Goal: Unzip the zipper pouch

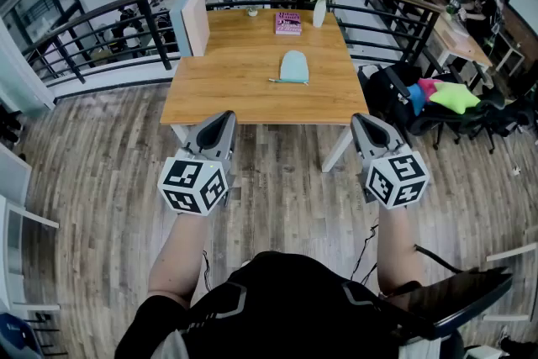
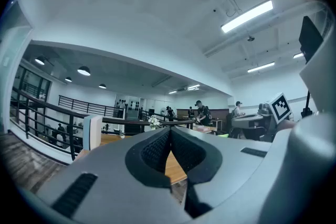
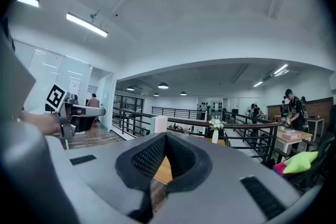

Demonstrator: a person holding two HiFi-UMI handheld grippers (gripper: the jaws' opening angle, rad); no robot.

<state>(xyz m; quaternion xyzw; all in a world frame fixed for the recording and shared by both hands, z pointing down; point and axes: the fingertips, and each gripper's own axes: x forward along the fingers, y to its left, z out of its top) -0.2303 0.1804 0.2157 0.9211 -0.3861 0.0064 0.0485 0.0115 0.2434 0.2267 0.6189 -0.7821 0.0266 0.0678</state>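
Left gripper [image 1: 220, 120] and right gripper [image 1: 363, 124] are both clenched, jaws empty. Zipper pouch [image 1: 294, 65] lies well ahead of both, on the table [image 1: 210, 92] and untouched.

- The left gripper [image 1: 222, 118] and the right gripper [image 1: 364, 122] have smooth grey shells that narrow to a point at the jaws.
- Each carries a white cube printed with black square markers: the left cube [image 1: 194, 183] and the right cube [image 1: 398, 177].
- In the gripper views the pads [image 2: 155, 150] [image 3: 149, 157] inside the jaws are black with a fine dotted texture.
- Dark ribbed slots [image 2: 74, 194] are set into the grey shell.
- The person wears a black top [image 1: 286, 298] with thin pale seams.
- A thin black cable [image 1: 367, 241] runs beside the right forearm.
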